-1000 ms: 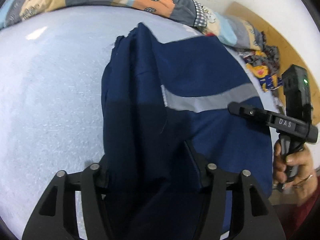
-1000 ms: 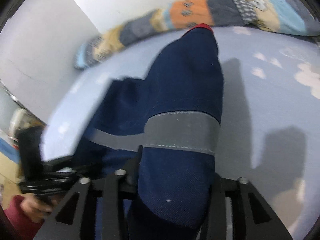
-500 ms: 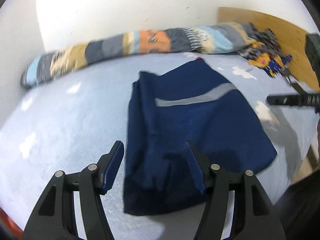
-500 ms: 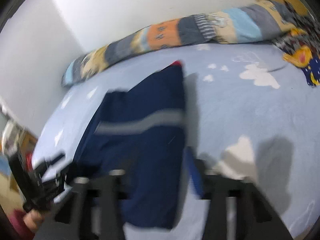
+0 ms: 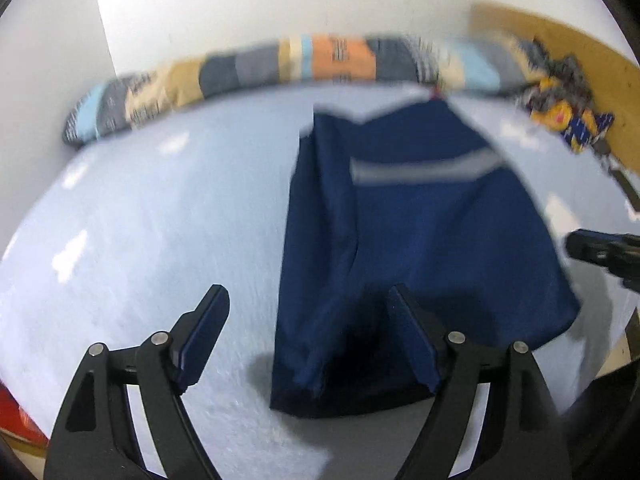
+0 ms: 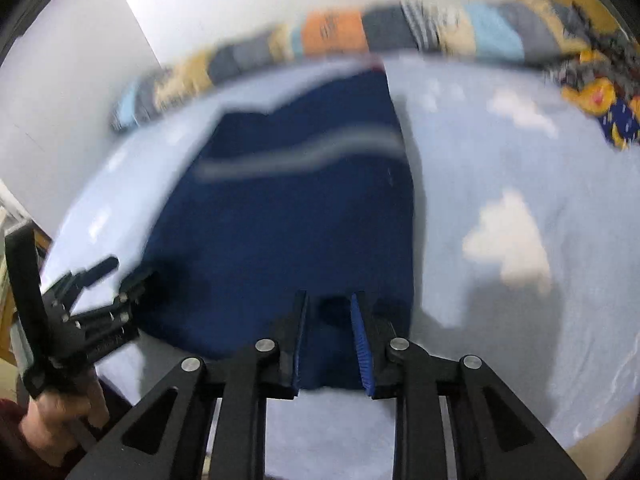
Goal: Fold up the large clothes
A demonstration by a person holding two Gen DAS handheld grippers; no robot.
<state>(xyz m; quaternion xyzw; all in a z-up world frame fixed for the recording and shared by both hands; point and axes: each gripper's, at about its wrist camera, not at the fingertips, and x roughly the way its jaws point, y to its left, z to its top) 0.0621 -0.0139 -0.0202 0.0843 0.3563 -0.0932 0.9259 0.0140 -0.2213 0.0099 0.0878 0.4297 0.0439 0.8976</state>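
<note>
Currently, left wrist view, left to right: light blue bed sheet (image 5: pixel 160 216) fills the left half of the frame, with a rolled patchwork quilt (image 5: pixel 248 68) running along its far edge across the upper part. Left gripper (image 5: pixel 308 334) sits at bottom centre, fingers spread wide, gripping nothing; its left finger is over bare sheet, its right finger over the near part of the garment. Navy garment (image 5: pixel 416 216) lies flat on the sheet, centre to right of frame, folded to a rough rectangle, with a grey reflective stripe (image 5: pixel 424 168) crossing its far portion. Multicoloured cloth heap (image 5: pixel 568 112) is at upper right against a wooden board (image 5: pixel 560 36). The right gripper's black tip (image 5: pixel 600 250) enters at the right edge, beside the garment's right side.

Right wrist view, left to right: left gripper (image 6: pixel 116 280) at lower left, held by a hand (image 6: pixel 60 416), fingers apart at the garment's left edge. Navy garment (image 6: pixel 288 216) occupies the centre. Right gripper (image 6: pixel 328 340) at bottom centre, fingers parted with a narrow gap, over the garment's near edge; no cloth is pinched between them. White cloud prints (image 6: pixel 508 236) mark the sheet at right. Both views are motion-blurred.
</note>
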